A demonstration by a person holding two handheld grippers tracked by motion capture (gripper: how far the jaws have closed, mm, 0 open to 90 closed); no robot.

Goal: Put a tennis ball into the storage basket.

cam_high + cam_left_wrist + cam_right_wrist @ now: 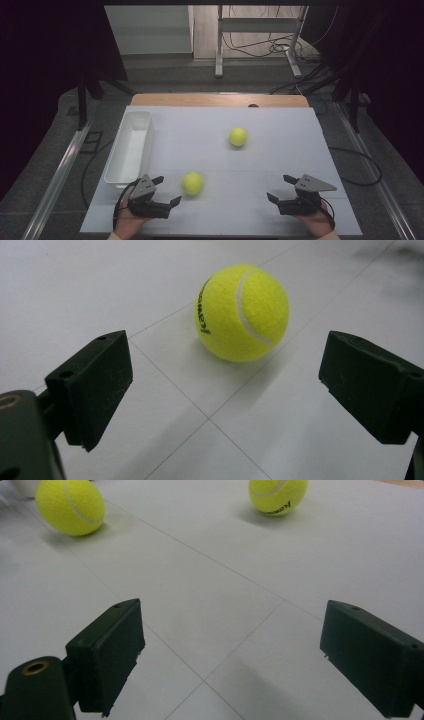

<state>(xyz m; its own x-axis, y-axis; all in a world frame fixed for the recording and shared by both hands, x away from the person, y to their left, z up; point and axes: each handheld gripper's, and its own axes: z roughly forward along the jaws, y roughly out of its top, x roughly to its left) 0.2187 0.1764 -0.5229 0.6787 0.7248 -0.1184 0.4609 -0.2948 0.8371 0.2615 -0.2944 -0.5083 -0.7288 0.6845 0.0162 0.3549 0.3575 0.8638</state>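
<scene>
Though fuzzy, yellow white-seamed tennis ball (pixel 242 312)

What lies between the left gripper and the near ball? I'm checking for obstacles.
Nothing: bare white table between the left gripper and near ball, per the left gripper view.

The near ball (pixel 242 312) is bright yellow-green with a white curved seam and black lettering; the far ball (pixel 238 136) has the same yellow-green felt and black print. The bin (pixel 128 148) is plain white, and the worktop (pixel 280 150) is white too, crossed by thin grey lines, with a tan wooden strip at its far edge. Both grippers' fingers (pixel 95 387) are matt black, and a grey plate (pixel 314 183) tops the right one.
</scene>
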